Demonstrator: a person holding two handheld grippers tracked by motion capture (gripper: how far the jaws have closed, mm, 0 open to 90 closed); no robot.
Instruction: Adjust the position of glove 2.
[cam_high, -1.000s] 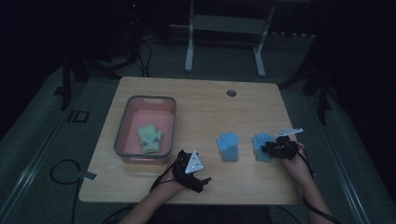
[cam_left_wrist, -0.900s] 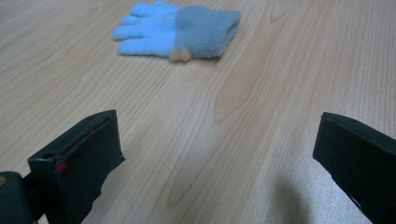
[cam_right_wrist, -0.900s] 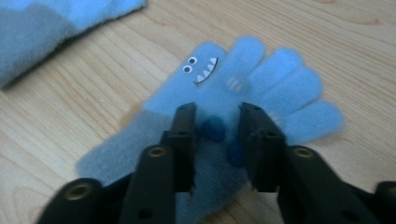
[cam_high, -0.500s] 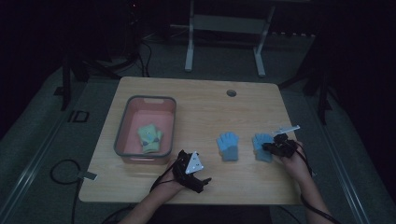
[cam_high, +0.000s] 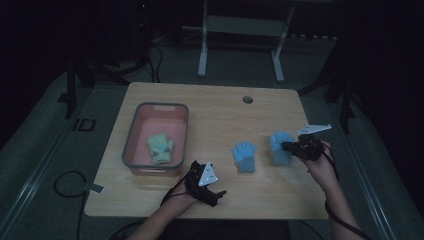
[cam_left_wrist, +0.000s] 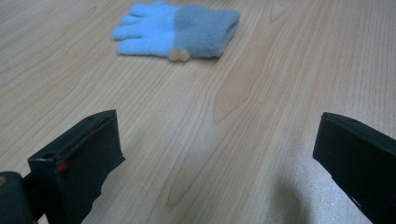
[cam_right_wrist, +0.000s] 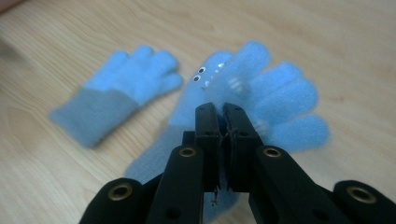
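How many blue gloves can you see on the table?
2. One blue glove lies flat near the table's middle. The other blue glove is to its right, pinched in the right gripper. More could hide in the pink bin.

Gripper (cam_right_wrist: 223, 112) pinches blue glove (cam_right_wrist: 280, 100) — second glove (cam_right_wrist: 116, 93) beside.

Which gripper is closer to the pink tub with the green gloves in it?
Left. The left hand-held gripper sits just beside the pink tub's near corner. The right hand-held gripper is far across the table, shut on a blue glove.
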